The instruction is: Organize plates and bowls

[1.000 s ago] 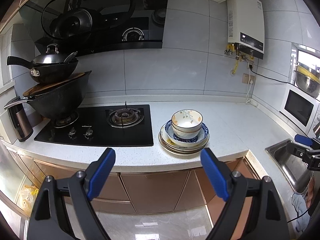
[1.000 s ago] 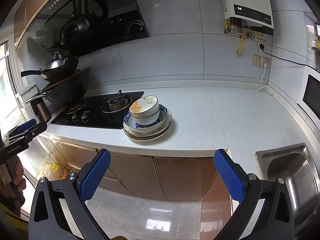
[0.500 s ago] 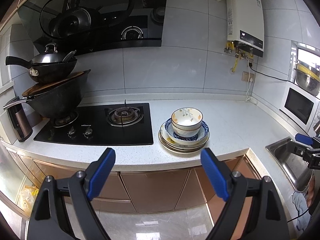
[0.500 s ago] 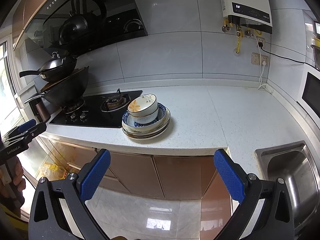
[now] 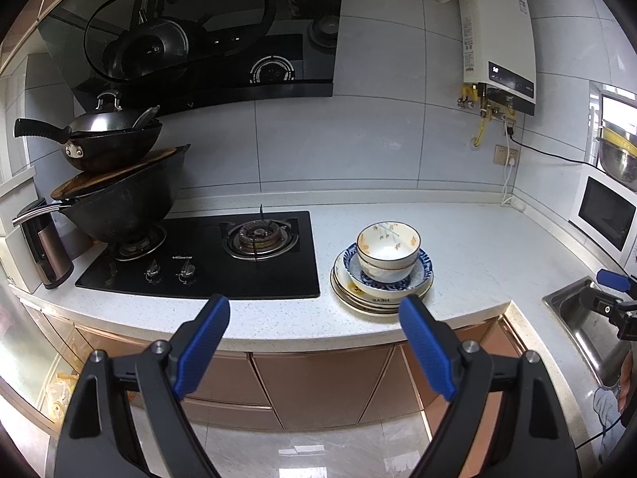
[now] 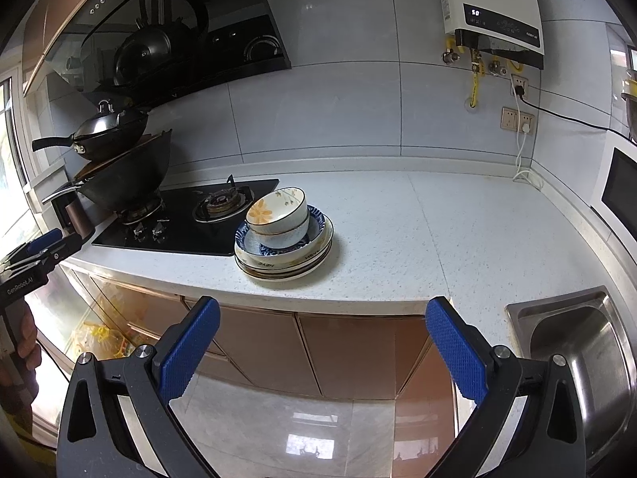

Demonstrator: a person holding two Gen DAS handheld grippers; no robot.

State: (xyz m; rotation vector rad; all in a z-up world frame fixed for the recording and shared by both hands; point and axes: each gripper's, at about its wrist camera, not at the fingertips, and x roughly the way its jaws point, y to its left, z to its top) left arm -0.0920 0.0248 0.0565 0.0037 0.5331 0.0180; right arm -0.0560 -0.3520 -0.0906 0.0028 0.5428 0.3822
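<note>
Your left gripper (image 5: 314,340) has its fingers spread wide with nothing between them; so does your right gripper (image 6: 322,344). Both hang off the front edge of the surface (image 5: 477,247), short of the dishes. Beside the hob (image 5: 207,255), the plates (image 5: 374,298) lie in one stack with the bowls (image 5: 388,249) nested on top. That fits a tidy finish or a pile waiting to be sorted.
</note>
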